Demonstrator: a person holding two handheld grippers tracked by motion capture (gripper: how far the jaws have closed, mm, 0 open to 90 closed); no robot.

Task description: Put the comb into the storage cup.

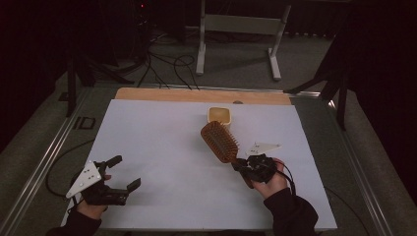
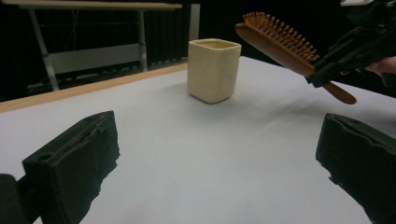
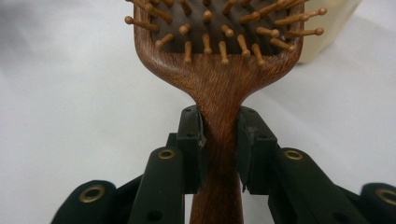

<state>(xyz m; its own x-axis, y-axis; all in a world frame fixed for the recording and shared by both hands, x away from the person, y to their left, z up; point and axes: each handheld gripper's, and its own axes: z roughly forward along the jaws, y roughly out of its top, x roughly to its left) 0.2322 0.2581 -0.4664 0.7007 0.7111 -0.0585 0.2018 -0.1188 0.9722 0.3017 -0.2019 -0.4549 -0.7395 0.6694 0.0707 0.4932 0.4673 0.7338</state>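
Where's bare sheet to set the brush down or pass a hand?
Widest free patch: the white sheet between the open left gripper and the hairbrush, running back to the wooden edge. A smaller strip lies right of the cream cup. Crowded: around the cup and the brush, held above the sheet by the right gripper.

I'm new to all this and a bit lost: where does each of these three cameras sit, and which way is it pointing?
High view: above the person's side, looking forward and down on the table; both hands show, left gripper open, right gripper holding the hairbrush.
Left gripper view: on the left gripper, facing across the table to the cream cup; its two black jaws show.
Right gripper view: on the right gripper, looking along jaws shut on the brush's neck.
All three share the hairbrush and cup.
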